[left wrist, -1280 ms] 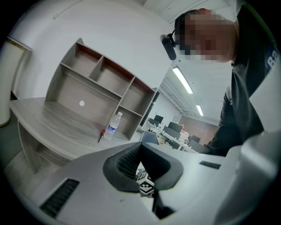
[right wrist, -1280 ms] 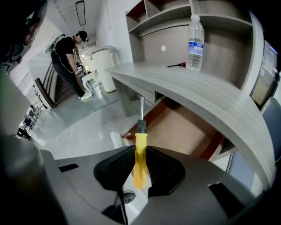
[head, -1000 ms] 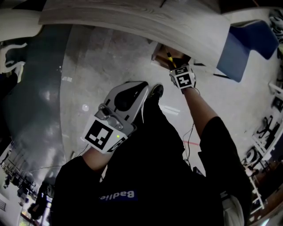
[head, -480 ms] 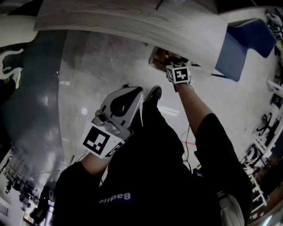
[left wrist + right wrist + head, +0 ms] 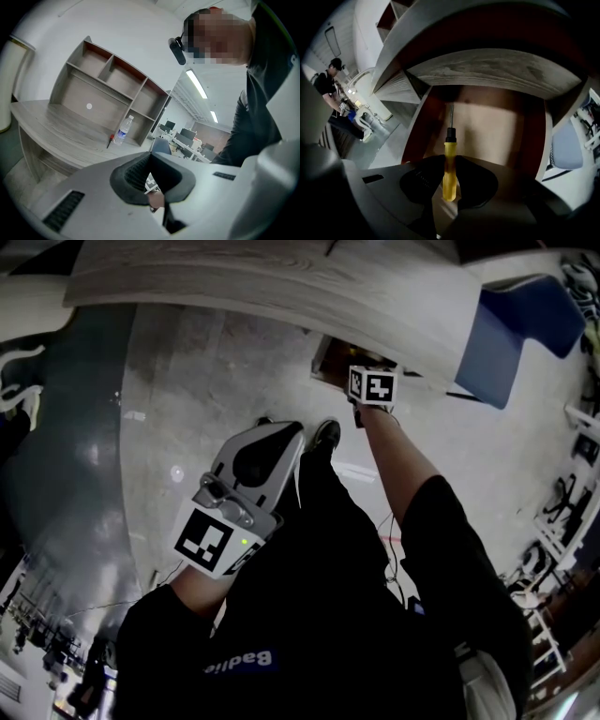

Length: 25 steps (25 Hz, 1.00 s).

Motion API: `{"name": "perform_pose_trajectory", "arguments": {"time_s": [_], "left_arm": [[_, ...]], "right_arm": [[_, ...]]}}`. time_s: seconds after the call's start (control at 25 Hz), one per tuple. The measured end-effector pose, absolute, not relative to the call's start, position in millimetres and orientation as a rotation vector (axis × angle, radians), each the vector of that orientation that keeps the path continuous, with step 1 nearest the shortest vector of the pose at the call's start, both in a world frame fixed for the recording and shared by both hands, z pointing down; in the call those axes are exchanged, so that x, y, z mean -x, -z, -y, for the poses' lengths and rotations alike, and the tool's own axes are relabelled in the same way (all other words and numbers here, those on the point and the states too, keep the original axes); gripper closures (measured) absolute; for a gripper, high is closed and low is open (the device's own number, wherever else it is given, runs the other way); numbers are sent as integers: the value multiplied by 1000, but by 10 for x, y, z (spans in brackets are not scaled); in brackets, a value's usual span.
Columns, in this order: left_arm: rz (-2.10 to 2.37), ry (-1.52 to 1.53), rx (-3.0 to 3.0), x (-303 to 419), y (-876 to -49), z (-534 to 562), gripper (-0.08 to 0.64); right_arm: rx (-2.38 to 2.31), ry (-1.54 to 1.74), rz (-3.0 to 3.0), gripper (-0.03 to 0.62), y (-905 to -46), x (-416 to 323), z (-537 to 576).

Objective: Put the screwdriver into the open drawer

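Observation:
The screwdriver (image 5: 449,169) has a yellow handle and a thin metal shaft. My right gripper (image 5: 450,164) is shut on the handle, with the shaft pointing ahead into the open drawer (image 5: 487,126), a reddish-brown box with a pale bottom under the desk's edge. In the head view the right gripper (image 5: 368,381) reaches under the desk edge at the drawer (image 5: 326,360), and the screwdriver is hidden there. My left gripper (image 5: 296,431) hangs back over the person's leg, its pads meeting at the tips (image 5: 150,157) with nothing held.
The pale wooden desk (image 5: 281,287) overhangs the drawer. A blue chair (image 5: 520,329) stands to the right. On the desk sit a shelf unit (image 5: 108,89), a water bottle (image 5: 123,130) and a small red-handled thing (image 5: 111,139). The person's shoe (image 5: 328,434) is below the drawer.
The right gripper has moved farther in under the desk edge toward the drawer and rolled. The screwdriver's yellow handle, visible before in the head view, is now hidden. The left gripper stayed put.

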State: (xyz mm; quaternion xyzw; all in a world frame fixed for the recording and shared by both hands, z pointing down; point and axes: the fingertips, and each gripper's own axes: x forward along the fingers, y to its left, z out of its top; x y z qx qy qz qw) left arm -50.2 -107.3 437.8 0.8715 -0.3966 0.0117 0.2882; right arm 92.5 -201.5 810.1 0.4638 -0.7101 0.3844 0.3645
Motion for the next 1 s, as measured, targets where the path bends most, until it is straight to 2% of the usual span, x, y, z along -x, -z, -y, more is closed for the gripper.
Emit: {"name": "perform_pose_trajectory", "arguments": {"time_s": [1.0], "left_arm": [[1049,-33,-2305,484,-4456,984,558]], "right_arm": [[-1314,-1125,1620,492,-8304,-1056,2035]]}}
